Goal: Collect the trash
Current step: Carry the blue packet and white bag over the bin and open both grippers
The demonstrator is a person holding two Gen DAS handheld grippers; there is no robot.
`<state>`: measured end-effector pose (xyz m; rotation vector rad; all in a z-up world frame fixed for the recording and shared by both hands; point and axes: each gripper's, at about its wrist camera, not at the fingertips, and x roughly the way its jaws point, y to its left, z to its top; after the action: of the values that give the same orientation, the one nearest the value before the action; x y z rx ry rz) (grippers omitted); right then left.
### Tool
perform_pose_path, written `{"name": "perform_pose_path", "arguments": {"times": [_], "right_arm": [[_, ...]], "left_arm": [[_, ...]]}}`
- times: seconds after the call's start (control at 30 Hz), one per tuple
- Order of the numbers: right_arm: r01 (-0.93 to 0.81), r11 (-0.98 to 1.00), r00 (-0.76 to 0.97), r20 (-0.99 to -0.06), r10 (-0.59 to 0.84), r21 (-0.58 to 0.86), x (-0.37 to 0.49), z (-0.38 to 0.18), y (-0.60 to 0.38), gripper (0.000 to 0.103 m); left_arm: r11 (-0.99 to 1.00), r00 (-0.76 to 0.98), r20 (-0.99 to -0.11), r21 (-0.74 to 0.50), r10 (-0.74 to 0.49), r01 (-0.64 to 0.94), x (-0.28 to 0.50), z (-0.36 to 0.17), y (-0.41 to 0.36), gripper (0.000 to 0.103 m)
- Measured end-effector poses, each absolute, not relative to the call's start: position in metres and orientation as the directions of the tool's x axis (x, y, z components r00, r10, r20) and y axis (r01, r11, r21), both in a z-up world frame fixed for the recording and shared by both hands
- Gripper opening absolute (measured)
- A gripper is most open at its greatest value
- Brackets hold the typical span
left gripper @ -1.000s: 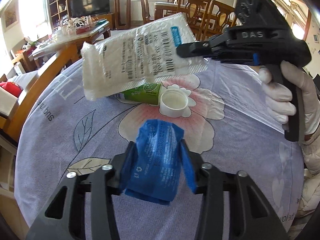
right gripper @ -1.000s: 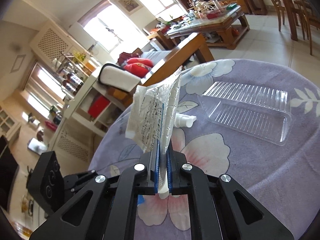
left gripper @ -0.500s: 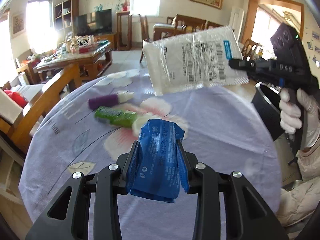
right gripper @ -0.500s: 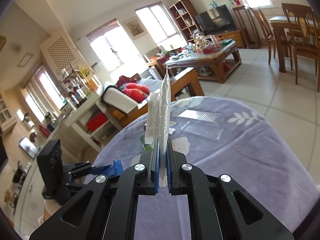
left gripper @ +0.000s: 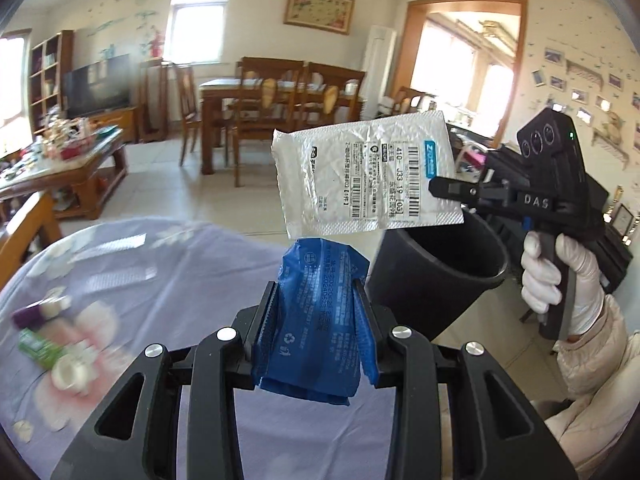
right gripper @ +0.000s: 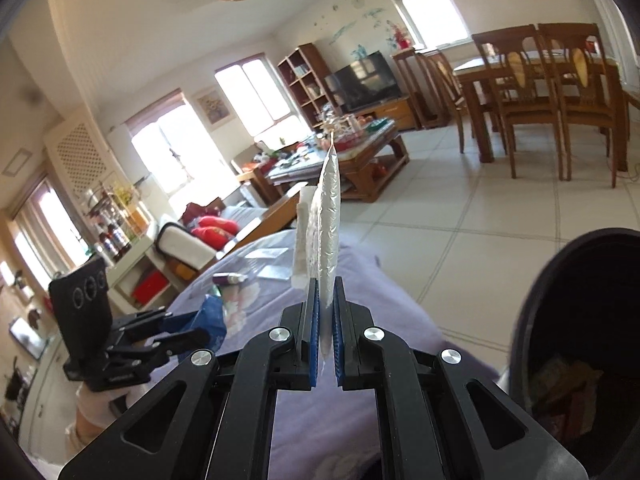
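The round table (left gripper: 168,264) under its lilac flowered cloth fills the lower left of the left wrist view, and the black trash bin (left gripper: 436,276) stands just off its right edge, mouth tilted up; in the right wrist view wrappers lie inside the bin at the lower right.

The right gripper (left gripper: 434,187) is held level in a white-gloved hand (left gripper: 560,276), pointing left just above the bin's rim. Its jaws are pinched tight on the corner of a white padded mailer (left gripper: 366,178) with barcode labels, which hangs out flat to the left, over the near rim of the bin and the table edge. From the right wrist view the mailer (right gripper: 326,236) stands edge-on and upright between the blue pads.

The left gripper (left gripper: 316,312) points forward and down over the near part of the table, close to the bin. Its jaws stand narrowly apart, clamped on a crumpled blue plastic wrapper (left gripper: 316,316) that bulges up between them; the wrapper's top lies just under the mailer's lower edge in this view.

Farther left on the cloth, blurred, lie a purple tube (left gripper: 34,312), a green tube (left gripper: 40,346) and a white cap (left gripper: 68,374), near one another. A clear plastic tray (right gripper: 266,262) lies toward the far side of the table.
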<state>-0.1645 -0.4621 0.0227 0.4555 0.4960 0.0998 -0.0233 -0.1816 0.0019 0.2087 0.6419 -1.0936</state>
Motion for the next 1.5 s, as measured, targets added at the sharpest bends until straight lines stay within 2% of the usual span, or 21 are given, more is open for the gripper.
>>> {"name": "perform_pose_path", "arguments": {"times": [0.27, 0.43, 0.77, 1.0, 1.23, 1.27, 1.37, 1.43, 1.5], "right_arm": [[0.281, 0.888, 0.871, -0.486, -0.076, 0.363, -0.259, -0.002, -0.571, 0.007], [0.401, 0.853, 0.810, -0.564, -0.160, 0.333, -0.291, -0.037, -0.615, 0.007], [0.463, 0.839, 0.700, -0.698, -0.148, 0.286, -0.259, -0.096, -0.625, 0.007], [0.461, 0.853, 0.668, -0.728, -0.153, 0.243, -0.238, -0.113, -0.627, 0.007], [0.468, 0.842, 0.662, -0.737, -0.135, 0.266, -0.230, -0.116, -0.626, 0.007], [0.469, 0.841, 0.661, -0.739, -0.131, 0.271, -0.229, -0.116, -0.628, 0.008], [0.465, 0.844, 0.672, -0.728, -0.139, 0.268, -0.228, -0.113, -0.627, 0.026], [0.467, 0.844, 0.678, -0.719, -0.151, 0.264, -0.230, -0.110, -0.624, 0.043], [0.468, 0.843, 0.682, -0.715, -0.155, 0.264, -0.231, -0.108, -0.624, 0.046]], "left_arm": [[0.303, 0.153, -0.544, -0.196, -0.825, 0.933, -0.055, -0.001, -0.300, 0.036], [0.221, 0.073, -0.551, -0.206, -0.831, 0.953, -0.077, -0.015, -0.374, 0.036], [0.167, 0.014, -0.655, -0.173, -0.755, 0.971, -0.099, -0.059, -0.473, 0.036], [0.171, 0.014, -0.699, -0.155, -0.715, 0.973, -0.099, -0.078, -0.481, 0.036], [0.183, 0.033, -0.715, -0.133, -0.698, 0.974, -0.100, -0.083, -0.481, 0.038], [0.184, 0.038, -0.717, -0.128, -0.696, 0.975, -0.101, -0.083, -0.480, 0.038], [0.188, 0.052, -0.725, -0.109, -0.687, 0.976, -0.099, -0.083, -0.482, 0.038], [0.189, 0.055, -0.727, -0.103, -0.685, 0.977, -0.098, -0.084, -0.479, 0.038], [0.197, 0.067, -0.725, -0.097, -0.685, 0.976, -0.098, -0.083, -0.477, 0.041]]}}
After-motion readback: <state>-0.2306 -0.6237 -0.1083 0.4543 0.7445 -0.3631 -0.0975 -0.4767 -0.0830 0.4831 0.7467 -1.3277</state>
